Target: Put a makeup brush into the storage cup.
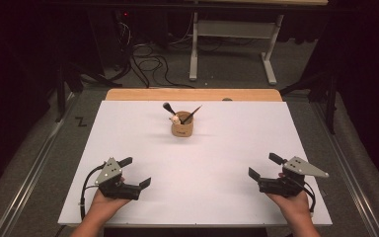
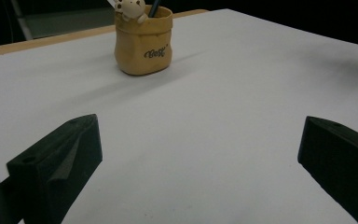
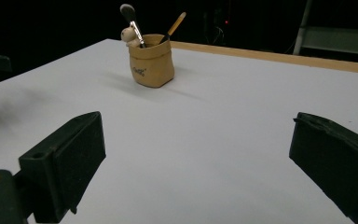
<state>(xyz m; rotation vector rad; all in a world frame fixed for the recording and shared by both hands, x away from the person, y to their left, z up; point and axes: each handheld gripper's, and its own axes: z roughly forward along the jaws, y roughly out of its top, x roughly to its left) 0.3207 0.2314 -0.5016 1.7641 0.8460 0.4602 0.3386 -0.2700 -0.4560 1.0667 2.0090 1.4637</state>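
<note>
A small tan pot [image 1: 182,129] shaped like a sack stands upright on the white board [image 1: 227,158], toward its far middle. Two brushes [image 1: 169,108] and a little cream figure [image 1: 175,118] stick out of it. The pot [image 2: 143,41] shows far ahead in the left gripper view, and the pot [image 3: 152,66] sits far ahead in the right gripper view. My left gripper [image 1: 135,171] rests open near the front left. My right gripper [image 1: 265,166] is open near the front right. Nothing lies between either pair of jaws.
The white board lies on a wooden tabletop whose far strip [image 1: 192,94] shows beyond it. Behind stand a white table frame [image 1: 233,44] and loose cables [image 1: 148,64] on the floor. Grey floor surrounds the table.
</note>
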